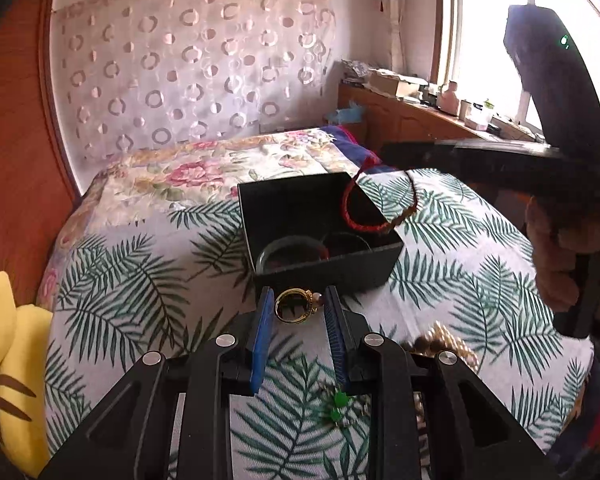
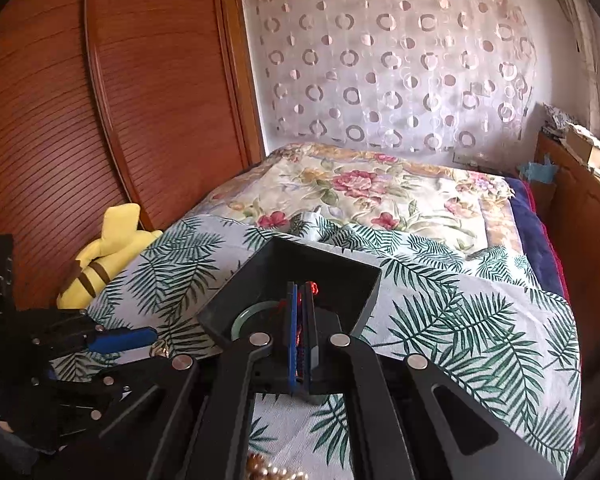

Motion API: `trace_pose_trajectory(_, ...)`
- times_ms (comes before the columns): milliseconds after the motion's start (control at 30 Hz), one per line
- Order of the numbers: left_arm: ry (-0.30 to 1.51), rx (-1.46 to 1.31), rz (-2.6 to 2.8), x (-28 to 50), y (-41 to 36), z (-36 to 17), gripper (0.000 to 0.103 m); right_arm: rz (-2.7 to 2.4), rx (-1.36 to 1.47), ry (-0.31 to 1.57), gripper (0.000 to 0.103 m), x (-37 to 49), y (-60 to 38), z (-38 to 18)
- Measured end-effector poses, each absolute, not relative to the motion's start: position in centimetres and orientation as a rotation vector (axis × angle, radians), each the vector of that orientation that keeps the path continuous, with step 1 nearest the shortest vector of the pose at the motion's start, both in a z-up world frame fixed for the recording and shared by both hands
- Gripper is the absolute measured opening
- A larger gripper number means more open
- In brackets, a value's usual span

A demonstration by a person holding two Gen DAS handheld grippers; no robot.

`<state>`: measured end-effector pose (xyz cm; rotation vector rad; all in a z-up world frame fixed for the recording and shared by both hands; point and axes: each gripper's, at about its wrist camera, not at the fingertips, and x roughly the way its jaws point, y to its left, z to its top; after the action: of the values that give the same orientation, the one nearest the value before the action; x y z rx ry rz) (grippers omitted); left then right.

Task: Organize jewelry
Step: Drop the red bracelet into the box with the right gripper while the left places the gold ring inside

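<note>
A black open box sits on the leaf-print cloth; it also shows in the right wrist view. Inside lie a pale green bangle and a dark bangle. My right gripper is shut on a red cord bracelet and holds it hanging over the box; a bit of red cord shows at its tips. My left gripper is open, its blue fingers either side of a gold ring just in front of the box.
A pearl bead strand and a green-stone piece lie on the cloth near me. A yellow plush toy sits at the left by the wooden wardrobe. A floral bedspread lies behind the box.
</note>
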<state>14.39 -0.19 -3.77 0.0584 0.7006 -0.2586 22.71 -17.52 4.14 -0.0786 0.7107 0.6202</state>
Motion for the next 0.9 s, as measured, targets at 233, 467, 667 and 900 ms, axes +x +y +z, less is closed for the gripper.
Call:
trace_pose_trajectory(233, 0.712, 0.049, -0.253, 16.4, -0.5, -3.7, 0.024, 0.619, -0.071, 0.75, 0.004, 24.3, -17.1, 2.8)
trace_pose_trajectory(467, 0.719, 0.055, -0.245, 18.0, -0.9, -3.7, 0.024, 0.6, -0.069, 0.766, 0.01, 25.6, -17.1, 2.2)
trace_pose_trajectory(667, 0.713, 0.06, -0.24, 18.9, -1.3, -3.7, 0.024, 0.595, -0.08, 0.75, 0.014, 25.0, -18.1, 2.3)
trace_pose_trajectory(900, 0.73, 0.06, -0.229, 21.2, -1.8, -4.3, 0.024, 0.591, -0.098, 0.744, 0.014, 22.9, -19.7, 1.5)
